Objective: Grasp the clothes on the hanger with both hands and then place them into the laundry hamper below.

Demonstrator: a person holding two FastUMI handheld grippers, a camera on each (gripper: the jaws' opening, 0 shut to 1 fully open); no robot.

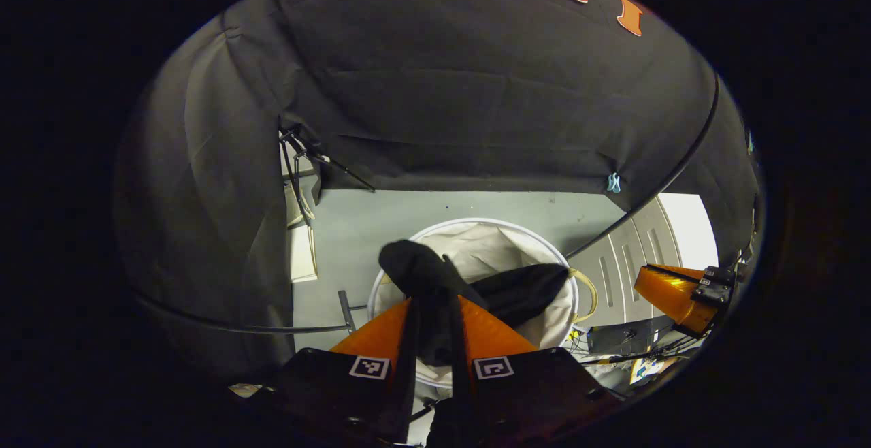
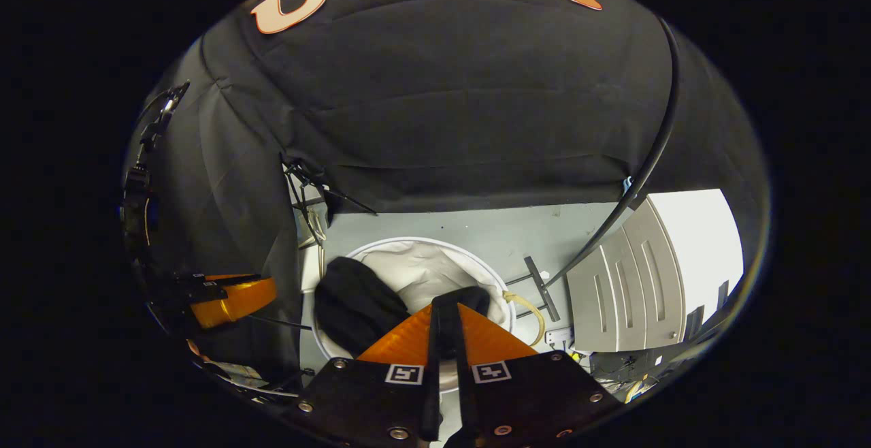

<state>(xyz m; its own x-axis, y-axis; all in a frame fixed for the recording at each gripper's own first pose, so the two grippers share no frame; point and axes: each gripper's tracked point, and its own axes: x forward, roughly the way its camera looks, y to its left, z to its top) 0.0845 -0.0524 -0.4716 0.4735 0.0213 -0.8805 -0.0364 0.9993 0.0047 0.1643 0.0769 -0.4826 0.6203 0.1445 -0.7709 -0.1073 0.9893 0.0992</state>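
A black garment [image 1: 422, 267] hangs over the open mouth of the white laundry hamper [image 1: 490, 222] on the grey floor. My left gripper [image 1: 435, 298] is shut on a bunched fold of it, and the rest of the cloth trails right across the hamper. In the right gripper view, the garment [image 2: 354, 305] droops over the hamper's left rim [image 2: 408, 239]. My right gripper [image 2: 446, 305] is shut on another black fold above the hamper. Each gripper also appears in the other's view: the right gripper [image 1: 674, 291] off to the right, the left gripper [image 2: 231, 301] off to the left.
A grey slotted cabinet [image 2: 626, 291] stands right of the hamper. A black stand foot [image 2: 541, 288] lies on the floor beside it. Thin tripod legs [image 1: 299, 155] lean at the left wall. A curved black pole [image 1: 680, 162] crosses the right. Cables lie at the lower right.
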